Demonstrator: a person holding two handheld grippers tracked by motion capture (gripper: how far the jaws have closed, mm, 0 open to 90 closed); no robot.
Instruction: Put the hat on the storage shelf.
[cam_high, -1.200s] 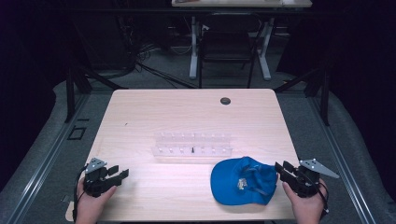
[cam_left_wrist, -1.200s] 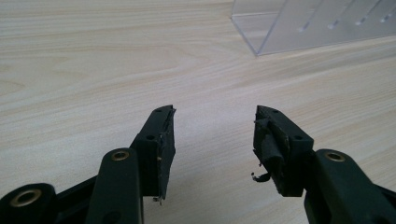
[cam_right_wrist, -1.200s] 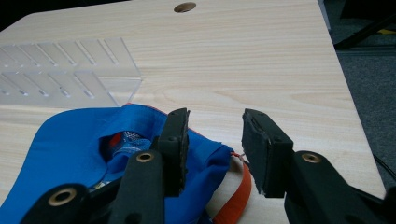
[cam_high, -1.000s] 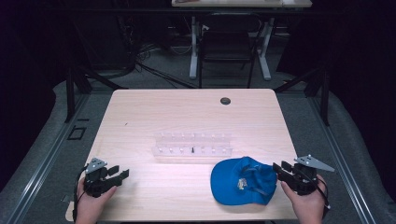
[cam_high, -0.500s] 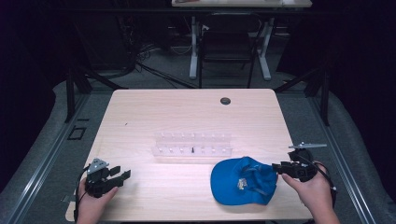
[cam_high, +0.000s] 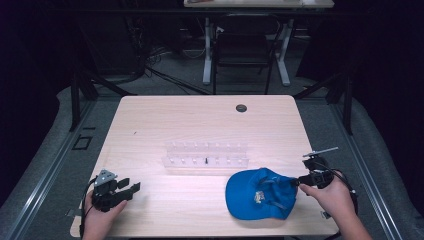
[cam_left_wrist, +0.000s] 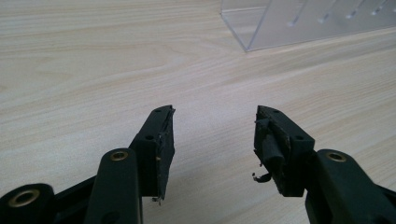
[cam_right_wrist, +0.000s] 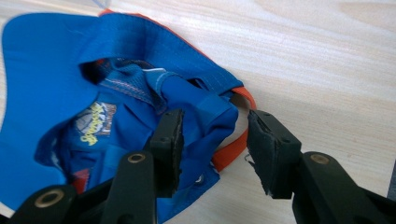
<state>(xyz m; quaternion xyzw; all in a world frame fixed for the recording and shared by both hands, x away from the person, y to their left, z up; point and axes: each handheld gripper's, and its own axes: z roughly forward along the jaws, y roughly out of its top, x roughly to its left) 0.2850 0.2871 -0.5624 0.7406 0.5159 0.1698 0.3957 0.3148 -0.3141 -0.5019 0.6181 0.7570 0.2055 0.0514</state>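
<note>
**Blue cap's back edge sits between my right jaws**

I take the clear plastic rack at the middle of the table as my landmark. The blue cap lies toward me and to the right of that rack, close to its right end but not touching it, with its hollow inside facing up.

My right gripper is further right of the rack, at the cap's right edge, held in my right hand. In the right gripper view its jaws are spread, and the cap's folded back part, with the blue strap and an orange rim, lies in the gap between them. The left jaw rests over the blue cloth; the right jaw stands over bare wood just beside the orange rim. I cannot tell whether either pad presses the cloth. A printed badge shows inside the cap.

My left gripper is toward me and well to the left of the rack, low over the table in my left hand. Its jaws are spread with bare wood between them, and in the left gripper view a corner of the rack shows ahead, well apart from the tips.
</note>
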